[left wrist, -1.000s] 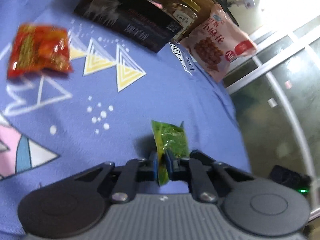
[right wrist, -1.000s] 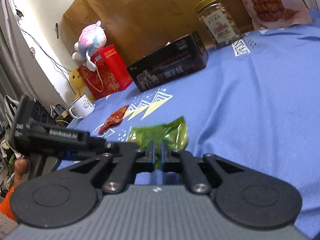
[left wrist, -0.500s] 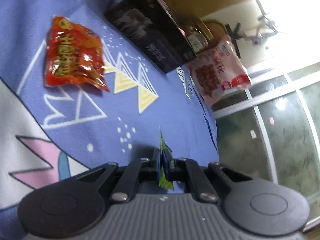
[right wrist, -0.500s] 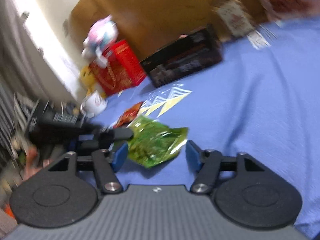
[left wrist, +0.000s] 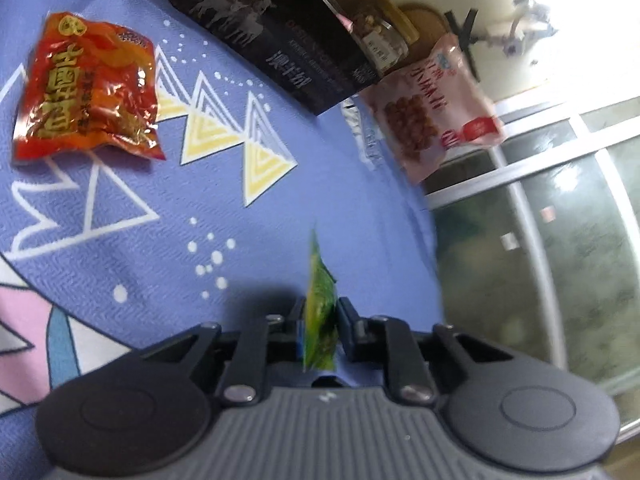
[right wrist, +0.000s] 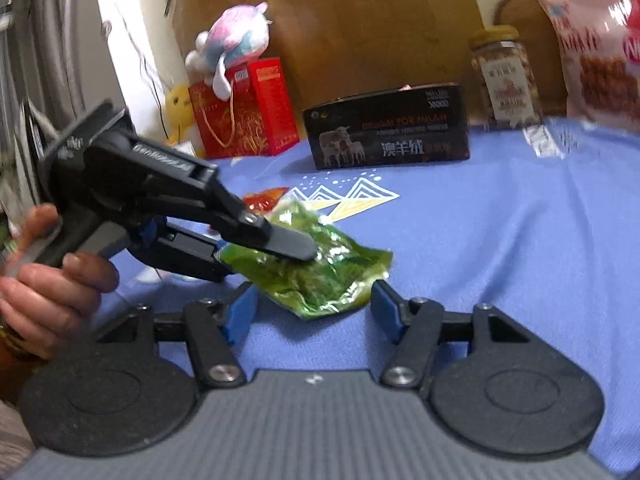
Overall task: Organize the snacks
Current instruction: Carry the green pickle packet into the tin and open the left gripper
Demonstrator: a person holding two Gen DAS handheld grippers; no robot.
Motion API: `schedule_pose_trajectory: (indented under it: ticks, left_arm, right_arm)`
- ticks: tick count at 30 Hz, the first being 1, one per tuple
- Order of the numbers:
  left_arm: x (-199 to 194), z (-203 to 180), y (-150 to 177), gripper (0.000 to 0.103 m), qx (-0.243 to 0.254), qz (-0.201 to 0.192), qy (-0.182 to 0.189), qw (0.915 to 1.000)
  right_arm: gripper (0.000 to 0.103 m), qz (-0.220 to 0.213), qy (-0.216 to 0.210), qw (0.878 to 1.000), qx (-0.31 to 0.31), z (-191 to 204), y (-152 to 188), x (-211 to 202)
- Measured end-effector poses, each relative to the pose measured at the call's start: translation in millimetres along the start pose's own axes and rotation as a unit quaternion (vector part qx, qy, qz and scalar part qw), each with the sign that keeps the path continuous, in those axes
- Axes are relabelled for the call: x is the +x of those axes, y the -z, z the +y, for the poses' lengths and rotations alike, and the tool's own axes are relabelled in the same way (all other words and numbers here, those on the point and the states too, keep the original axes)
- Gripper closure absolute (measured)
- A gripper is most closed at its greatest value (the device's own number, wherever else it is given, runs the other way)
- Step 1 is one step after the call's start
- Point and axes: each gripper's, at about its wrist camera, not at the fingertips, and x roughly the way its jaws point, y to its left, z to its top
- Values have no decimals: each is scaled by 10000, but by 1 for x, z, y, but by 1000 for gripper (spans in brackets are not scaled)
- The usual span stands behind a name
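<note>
A green snack packet stands edge-on between the pads of my left gripper, whose jaws are starting to open but still touch it. In the right wrist view the left gripper's upper finger lies across the green packet, which hangs just above the blue patterned cloth. My right gripper has its blue pads wide on either side of the packet's near edge without touching it, and its jaws are closing slightly. A red snack packet lies flat on the cloth at far left.
A black box, a nut jar and a pink snack bag stand along the back. A red gift bag with a plush toy sits back left. A person's hand holds the left gripper. The cloth ends at a window.
My right gripper let go of the green packet and opened wide. The left gripper kept the packet, rolled so that it stands edge-on, and its jaws have parted slightly.
</note>
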Motion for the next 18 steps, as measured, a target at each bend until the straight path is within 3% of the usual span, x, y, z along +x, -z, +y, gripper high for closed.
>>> schedule_pose_trajectory:
  ticks: [4,7,9,10,11,12,14,18]
  left_arm:
    - [-14,3,-4,88,-291,-17,648,9975]
    - [-17,2,-3,88,-363,10,990,9944]
    - [-17,-2,-4,87,-292,-21,958,9950]
    - [-17,-3,-4,86,-263,-27,986,9948]
    - [-17,-4,-5,86,-248,-26,1040,9943]
    - [-16,-6,-7,87,-224,-43,1043,9943]
    - [-15,-9,-11,84,-100,-67,848,9963]
    - [-16,-21,-24,82,286,-163,544,9980]
  right_arm:
    - [37,-113,-970,9900,1017,-27,-1,-12]
    - [46,-398,-1895,9601,2017,-52,0,-15]
    - [60,-561,-2398,9343,2576,-66,2,-14]
    - [67,-613,-2467,9276,2737,-70,2,-13]
    - [84,-608,-2448,9259,2812,-72,1,-12]
    - [87,-541,-2422,9264,2833,-73,-2,-11]
    - [87,-527,-2389,9277,2820,-71,-5,-10]
    - [88,-456,-2029,9493,2359,-64,-26,-8]
